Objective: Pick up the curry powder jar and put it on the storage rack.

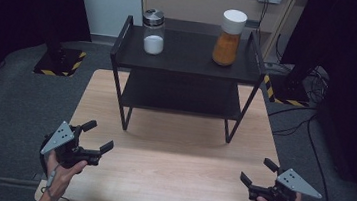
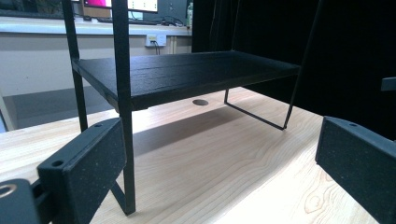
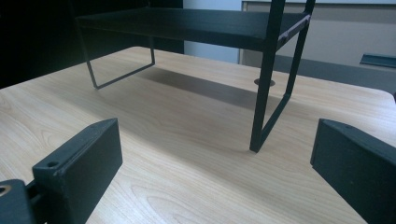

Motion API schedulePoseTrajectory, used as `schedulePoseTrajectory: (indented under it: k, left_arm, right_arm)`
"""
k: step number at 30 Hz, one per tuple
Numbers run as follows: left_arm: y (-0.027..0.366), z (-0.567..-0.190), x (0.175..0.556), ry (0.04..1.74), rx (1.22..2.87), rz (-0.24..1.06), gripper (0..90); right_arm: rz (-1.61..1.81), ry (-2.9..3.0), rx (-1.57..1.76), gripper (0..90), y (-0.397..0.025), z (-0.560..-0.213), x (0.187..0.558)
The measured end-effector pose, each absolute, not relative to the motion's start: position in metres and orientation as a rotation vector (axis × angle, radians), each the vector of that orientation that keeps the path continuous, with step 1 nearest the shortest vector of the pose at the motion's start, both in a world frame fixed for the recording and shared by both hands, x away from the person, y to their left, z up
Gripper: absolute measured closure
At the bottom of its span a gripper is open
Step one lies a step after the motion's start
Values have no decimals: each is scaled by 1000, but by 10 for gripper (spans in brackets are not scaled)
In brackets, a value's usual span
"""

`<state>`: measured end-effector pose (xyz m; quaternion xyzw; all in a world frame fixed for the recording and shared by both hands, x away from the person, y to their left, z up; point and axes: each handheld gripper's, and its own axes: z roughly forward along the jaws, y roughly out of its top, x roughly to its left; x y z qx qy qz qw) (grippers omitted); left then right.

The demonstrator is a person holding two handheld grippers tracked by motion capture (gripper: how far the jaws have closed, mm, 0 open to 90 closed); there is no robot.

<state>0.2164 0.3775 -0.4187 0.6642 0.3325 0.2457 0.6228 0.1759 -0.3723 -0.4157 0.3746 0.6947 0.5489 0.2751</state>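
Wooden counter [image 1: 171, 150] bearing a black two-tier shelf rack [image 1: 184, 76]. On the rack's top tier stand a glass jar of white powder with a metal lid [image 1: 153, 31], at left, and a jar of orange powder with a white lid [image 1: 229, 37], at right, well apart. Left gripper [image 1: 96, 136] and right gripper [image 1: 255, 171], each hand-held near the counter's front corners, jaws spread wide and empty, both aimed toward the rack.
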Motion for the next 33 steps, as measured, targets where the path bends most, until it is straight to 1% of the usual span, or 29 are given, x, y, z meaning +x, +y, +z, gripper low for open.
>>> schedulePoseTrajectory:
  k: [33]
  left_arm:
    - [377,-418,214,764,1528,570,8]
  right_arm:
    - [1508,1851,1020,26,-376,-417,173]
